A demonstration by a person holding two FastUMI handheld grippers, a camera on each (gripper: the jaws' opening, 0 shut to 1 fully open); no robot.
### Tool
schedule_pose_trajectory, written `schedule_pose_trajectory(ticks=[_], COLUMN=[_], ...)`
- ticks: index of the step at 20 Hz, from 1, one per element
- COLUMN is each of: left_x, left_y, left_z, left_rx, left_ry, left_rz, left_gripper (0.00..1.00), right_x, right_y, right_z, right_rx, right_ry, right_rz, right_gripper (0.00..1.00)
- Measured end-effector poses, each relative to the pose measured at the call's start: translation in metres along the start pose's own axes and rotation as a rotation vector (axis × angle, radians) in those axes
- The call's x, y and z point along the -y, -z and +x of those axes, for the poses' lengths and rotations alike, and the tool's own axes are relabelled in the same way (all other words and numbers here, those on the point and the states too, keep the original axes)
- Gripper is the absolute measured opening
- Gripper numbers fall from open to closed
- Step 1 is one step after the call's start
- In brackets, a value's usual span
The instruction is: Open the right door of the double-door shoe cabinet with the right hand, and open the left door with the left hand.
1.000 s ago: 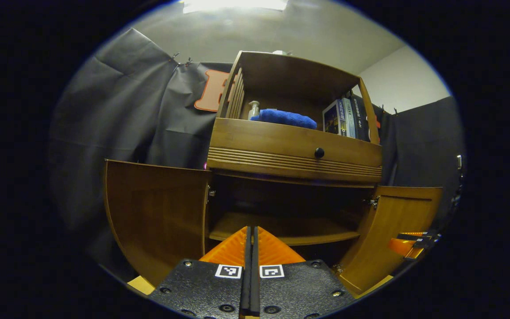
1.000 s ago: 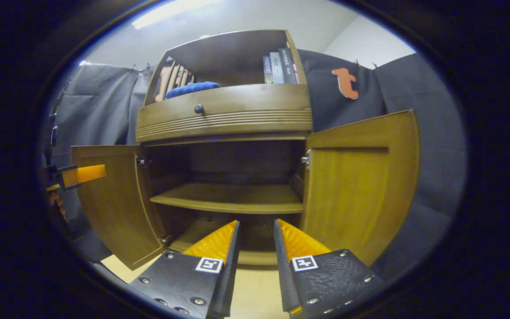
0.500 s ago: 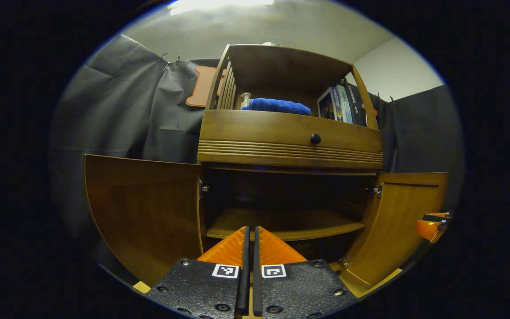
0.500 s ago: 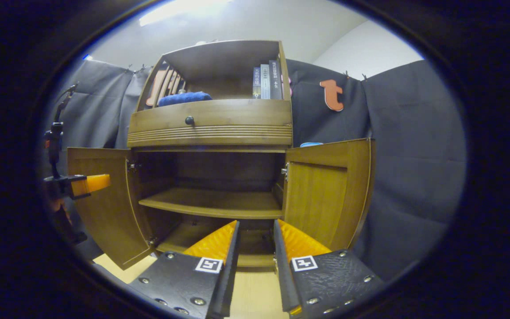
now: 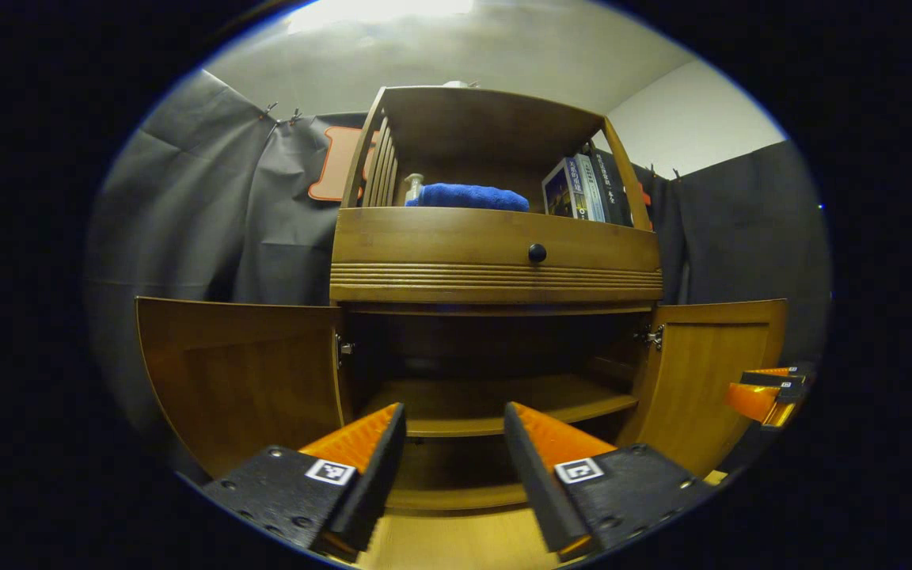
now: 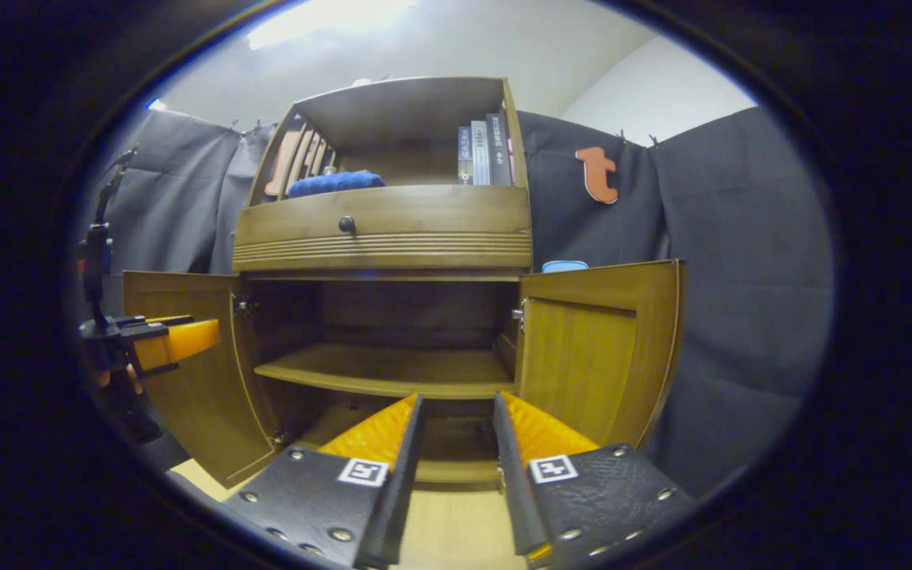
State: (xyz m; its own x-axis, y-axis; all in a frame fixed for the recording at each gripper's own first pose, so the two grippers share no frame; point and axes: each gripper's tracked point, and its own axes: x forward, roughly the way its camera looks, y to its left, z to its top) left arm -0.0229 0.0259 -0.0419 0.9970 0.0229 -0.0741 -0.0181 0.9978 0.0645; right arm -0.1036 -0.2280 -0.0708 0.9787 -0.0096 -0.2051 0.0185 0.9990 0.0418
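- Dark grey cloth [image 5: 210,214] hangs in folds as the booth's wall, pinned with clips along its top edge, at left of the left gripper view.
- More of the cloth [image 6: 733,261] covers the right half of the right gripper view.
- A pale ceiling [image 5: 503,55] spans the top, with a bright light panel [image 5: 381,12] at the upper edge.
- A white room wall [image 5: 693,119] rises above the cloth, upper right.
- Light wooden floor [image 6: 456,530] lies at the bottom centre.
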Motion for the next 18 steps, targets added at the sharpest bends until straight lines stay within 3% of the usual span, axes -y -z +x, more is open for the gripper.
schedule_pose_trajectory(ticks=[1,5,18], left_x=[0.0,0.009,0.027], left_y=[-0.004,-0.005,0.01], left_z=[-0.006,0.003,0.005], left_rx=[0.009,0.016,-0.014], left_ry=[0.002,0.024,0.125], left_rz=[-0.001,-0.014,-0.057], left_gripper=[0.99,0.92,0.95], right_x=[-0.003,-0.005,-0.019], right_y=[-0.001,-0.009,-0.023], right_z=[-0.001,-0.003,-0.026], right_rx=[0.003,0.026,0.06], right_ry=[-0.007,-0.002,0.039], right_rz=[0.001,-0.012,0.025], right_gripper=[0.59,0.98,0.99])
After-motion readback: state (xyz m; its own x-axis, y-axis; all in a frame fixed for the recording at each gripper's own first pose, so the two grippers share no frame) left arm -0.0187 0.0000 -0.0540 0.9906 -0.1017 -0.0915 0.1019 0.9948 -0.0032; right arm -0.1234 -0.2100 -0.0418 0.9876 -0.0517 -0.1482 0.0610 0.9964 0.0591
